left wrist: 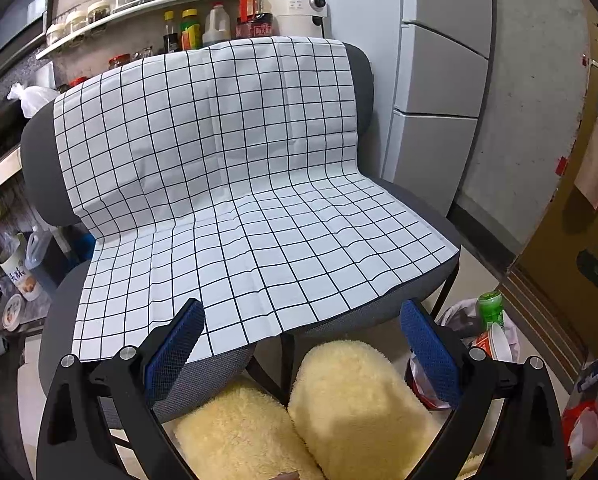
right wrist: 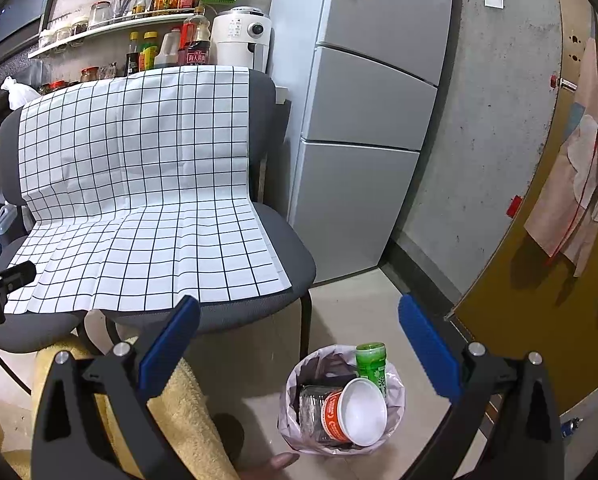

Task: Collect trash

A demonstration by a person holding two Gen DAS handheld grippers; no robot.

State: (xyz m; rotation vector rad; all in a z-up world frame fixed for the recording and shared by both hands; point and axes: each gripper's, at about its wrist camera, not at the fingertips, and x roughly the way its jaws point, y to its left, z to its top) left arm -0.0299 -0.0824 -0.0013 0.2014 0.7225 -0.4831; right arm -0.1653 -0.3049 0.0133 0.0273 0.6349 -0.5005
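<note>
A small bin lined with a white plastic bag [right wrist: 395, 388] stands on the floor right of the chair. In it lie a green bottle [right wrist: 373, 366], an orange-and-white paper bowl [right wrist: 357, 412] and a clear plastic container [right wrist: 311, 408]. My right gripper [right wrist: 299, 312] hangs open above and behind the bin, empty. My left gripper [left wrist: 301, 312] is open and empty over the chair's front edge. In the left wrist view the green bottle [left wrist: 490, 308] and the bowl [left wrist: 497, 342] peek out at lower right.
A grey chair [right wrist: 291, 256] carries a white black-grid cloth [left wrist: 227, 184]. A person's yellow fleece legs [left wrist: 339, 404] sit below the left gripper. A grey fridge [right wrist: 375, 120] stands right of the chair, a shelf of bottles and jars [left wrist: 147, 4] behind, a yellow door [right wrist: 539, 300] at right.
</note>
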